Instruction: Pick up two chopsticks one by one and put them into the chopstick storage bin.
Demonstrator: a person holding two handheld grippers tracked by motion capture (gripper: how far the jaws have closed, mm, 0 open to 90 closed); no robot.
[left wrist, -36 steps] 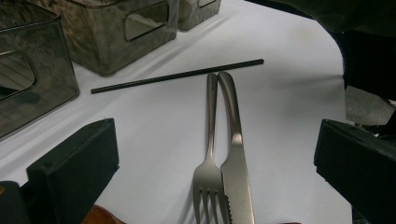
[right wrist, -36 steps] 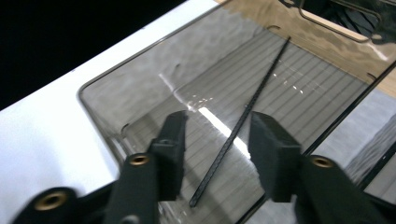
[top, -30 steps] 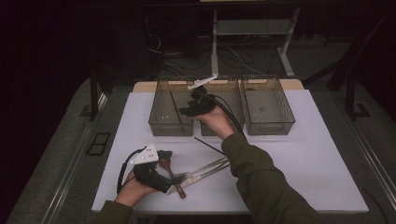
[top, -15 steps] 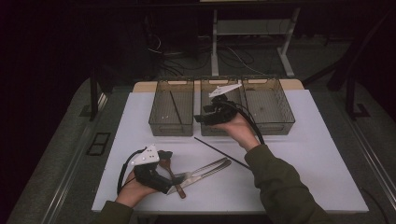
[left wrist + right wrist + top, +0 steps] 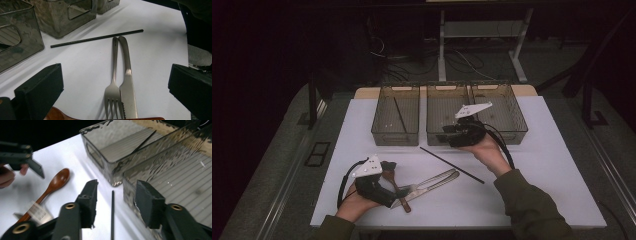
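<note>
**Rt gripper over black chopstick by the mid bin**

Surroundings: white table (image 5: 557, 200) carried three smoked clear bins in a row along the far edge – left bin (image 5: 396, 117), mid bin (image 5: 447, 112), right bin (image 5: 507, 107). One black stick lay slanted inside the left bin. A second black chopstick (image 5: 452, 165) lay loose on the table, just in front of the mid bin, running diagonally toward the near right. Nearer the person: fork (image 5: 113, 82) & knife (image 5: 127, 82) side by side, touching, handles pointing toward the chopstick. Wooden spoon (image 5: 51, 187) lay beside them, under the left gripper.

In the way: front wall of the mid bin stood close against the rt gripper's one jaw; chopstick's far end sat near that wall's foot.

Pose: rt gripper (image 5: 451, 135) was held level, low, at the front of the mid bin, forearm coming in from the near right. Its jaws had just been closing but stood apart, nothing pressed btwn them; in the right gripper view the chopstick ran on the table in the gap btwn them. Left gripper (image 5: 389, 175) rested near the front left, hand on table, jaws wide apart over fork, knife & spoon, gripping none.
</note>
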